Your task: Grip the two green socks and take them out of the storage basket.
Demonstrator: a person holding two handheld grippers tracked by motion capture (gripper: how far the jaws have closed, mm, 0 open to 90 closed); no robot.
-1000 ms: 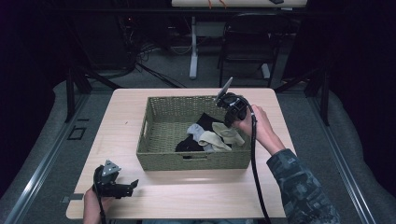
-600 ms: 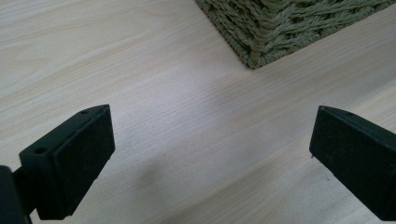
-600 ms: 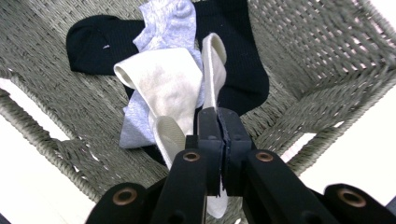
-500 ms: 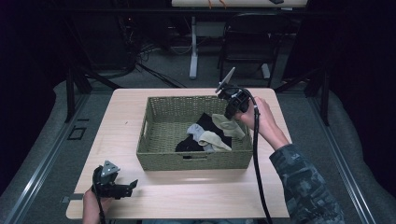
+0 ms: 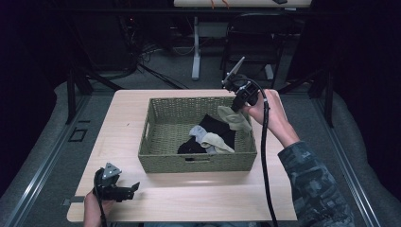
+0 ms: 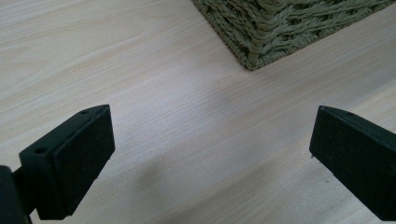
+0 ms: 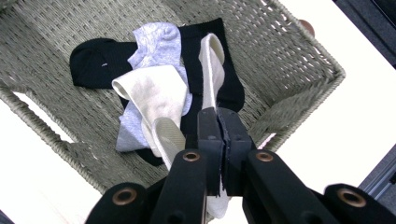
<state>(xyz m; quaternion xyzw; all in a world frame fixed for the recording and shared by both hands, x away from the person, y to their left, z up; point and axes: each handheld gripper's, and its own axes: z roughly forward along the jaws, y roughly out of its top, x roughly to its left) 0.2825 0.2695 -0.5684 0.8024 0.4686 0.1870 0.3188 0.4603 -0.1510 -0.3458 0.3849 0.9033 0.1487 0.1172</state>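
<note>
My right gripper (image 5: 239, 100) sits right of centre in the high view, above the far right corner of the woven basket (image 5: 156, 142), with its jaws clamped tight on a cream sock (image 5: 234, 118). In the right gripper view that cream sock (image 7: 210, 70) runs up from the closed jaws toward the top of the frame, hanging over the basket (image 7: 299, 56) interior. Below it, in the basket, I see a black sock (image 7: 93, 58), a grey sock (image 7: 156, 39) and another cream sock (image 7: 156, 95) piled together. My left gripper (image 5: 118, 190) rests at the lower left of the high view on the wooden table (image 5: 123, 113), apart from the basket. Its jaws stand wide apart with bare wood between them; the basket corner (image 6: 261, 32) shows at the top of the left gripper view.
</note>
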